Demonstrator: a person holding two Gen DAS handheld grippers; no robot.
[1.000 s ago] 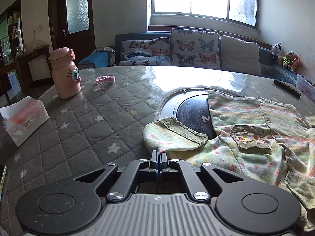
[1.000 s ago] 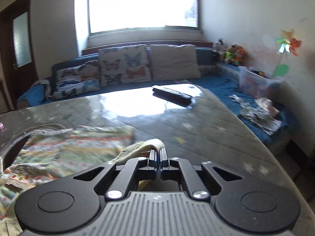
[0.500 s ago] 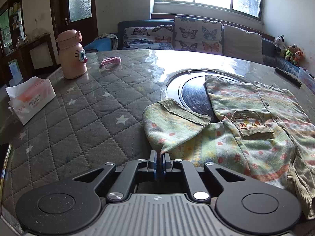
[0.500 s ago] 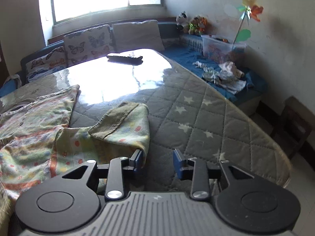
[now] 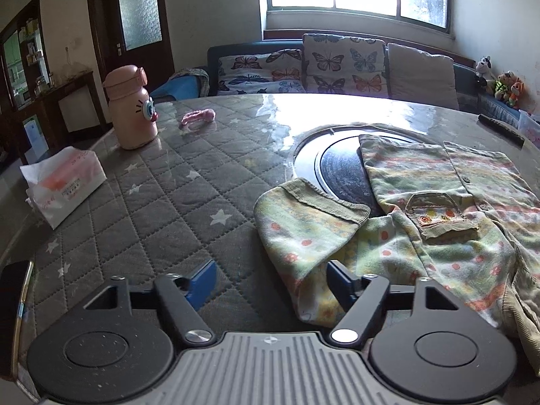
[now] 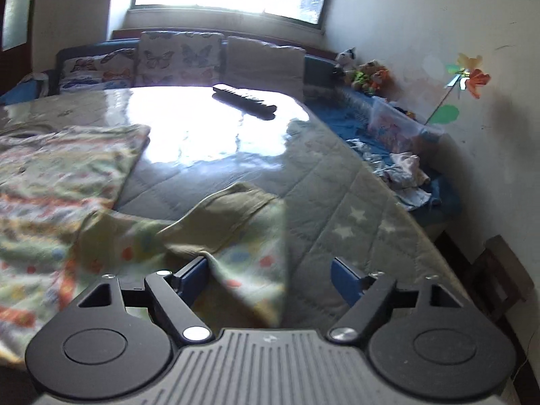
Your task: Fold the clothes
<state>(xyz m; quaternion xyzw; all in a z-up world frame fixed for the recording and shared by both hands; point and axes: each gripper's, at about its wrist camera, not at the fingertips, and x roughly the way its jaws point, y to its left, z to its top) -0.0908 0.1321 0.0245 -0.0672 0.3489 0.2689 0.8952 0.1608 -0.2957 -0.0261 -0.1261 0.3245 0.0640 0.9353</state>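
- The child's patterned shirt (image 5: 449, 202) lies spread on the quilted surface (image 5: 162, 202), its body partly over the dark round inset (image 5: 337, 168), one sleeve (image 5: 303, 222) folded in on the left side
- The left tongs (image 5: 271, 281) stand wide open, holding nothing, with the sleeve's lower edge lying between the blue pads
- The right tongs (image 6: 270, 278) are also wide open and empty; the other sleeve (image 6: 236, 222) lies bunched in front of them, touching the left pad
- Risk, as I judge it: closing here could pinch the quilted cover along with the cloth and drag it
- The right-hand view is blurred, so a grip there may catch only one layer and undo the fold
- The pink bottle (image 5: 130, 111) and tissue pack (image 5: 64, 185) sit well apart, unlikely to be struck
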